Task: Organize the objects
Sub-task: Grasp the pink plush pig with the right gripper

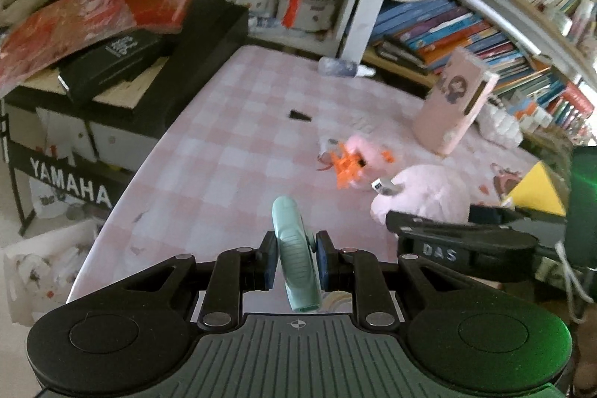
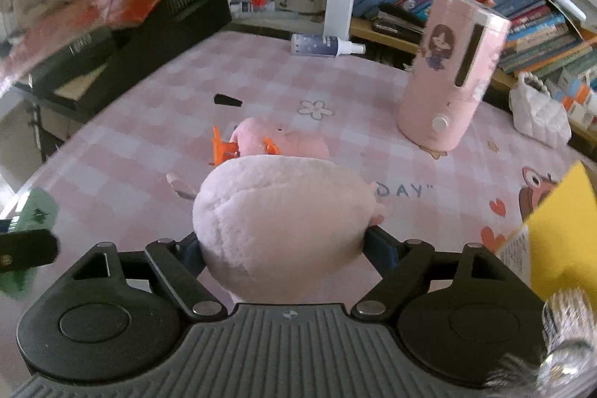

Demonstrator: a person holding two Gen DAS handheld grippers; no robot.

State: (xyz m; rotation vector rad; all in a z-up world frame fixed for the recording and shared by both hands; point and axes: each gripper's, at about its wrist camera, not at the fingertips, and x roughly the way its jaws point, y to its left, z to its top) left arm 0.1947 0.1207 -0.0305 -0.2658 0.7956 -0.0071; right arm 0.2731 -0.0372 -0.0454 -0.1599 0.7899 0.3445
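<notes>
My left gripper (image 1: 296, 260) is shut on a mint-green rounded object (image 1: 294, 248) and holds it upright above the near edge of the pink checked table (image 1: 231, 137). My right gripper (image 2: 283, 248) is shut on a pale pink plush toy (image 2: 283, 222), which also shows in the left wrist view (image 1: 429, 193) with the right gripper's finger in front of it. A smaller pink plush with an orange plastic toy (image 2: 224, 146) lies on the table just beyond; the left wrist view shows it too (image 1: 350, 163).
A tall pink cylinder with a cartoon girl (image 2: 447, 77) stands at the right. A spray bottle (image 2: 324, 45) lies at the far edge. A small black piece (image 2: 227, 99) lies mid-table. A yellow book (image 2: 559, 230) is at the right, a white bag (image 2: 537, 114) beyond, a black keyboard (image 1: 156, 69) on the left.
</notes>
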